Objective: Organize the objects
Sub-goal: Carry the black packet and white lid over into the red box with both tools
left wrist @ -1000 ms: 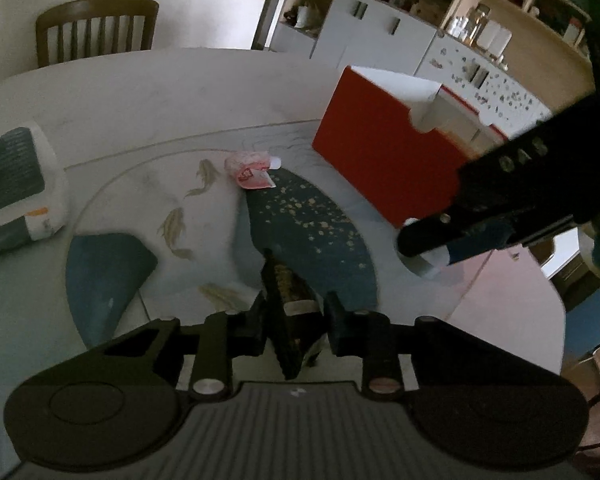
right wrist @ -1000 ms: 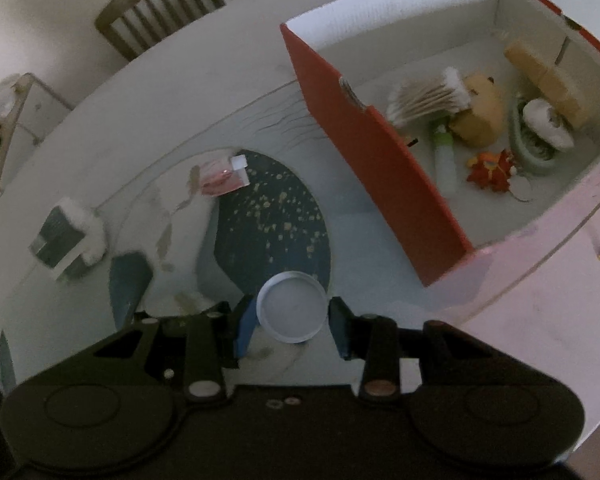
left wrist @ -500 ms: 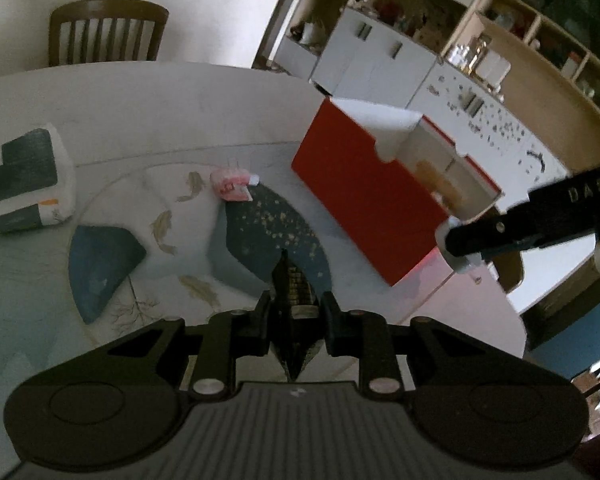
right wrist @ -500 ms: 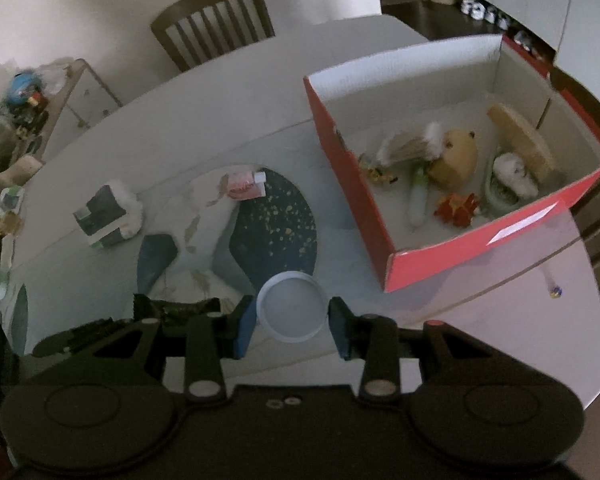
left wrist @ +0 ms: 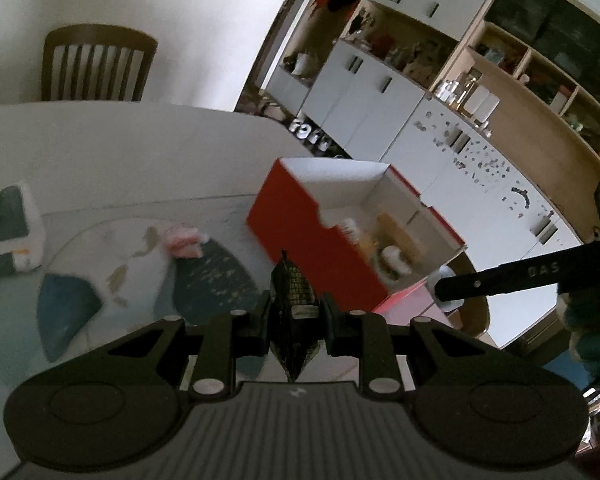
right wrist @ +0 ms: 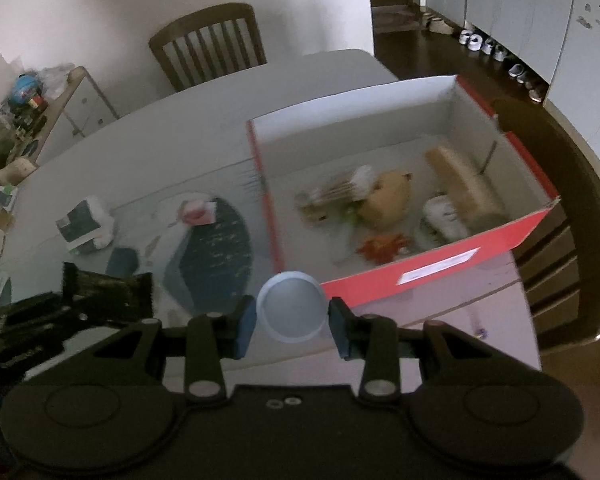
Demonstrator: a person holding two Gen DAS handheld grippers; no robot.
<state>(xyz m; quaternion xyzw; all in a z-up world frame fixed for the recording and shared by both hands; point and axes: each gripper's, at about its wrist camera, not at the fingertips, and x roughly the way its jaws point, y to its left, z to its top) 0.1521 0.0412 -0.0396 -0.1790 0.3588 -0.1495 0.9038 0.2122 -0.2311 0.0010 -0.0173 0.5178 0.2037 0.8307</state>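
Above the near table edge: left gripper (left wrist: 295, 318) clamps a crinkled black foil sachet (left wrist: 294, 300) (long axis pointing away); right gripper (right wrist: 291, 322) pinches a round pale-blue plastic tub (right wrist: 291, 310).

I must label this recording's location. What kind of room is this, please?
Probably a home dining area: a wooden dining chair at a pale table, white cabinets with open wooden shelves, and shoes lined along the floor.
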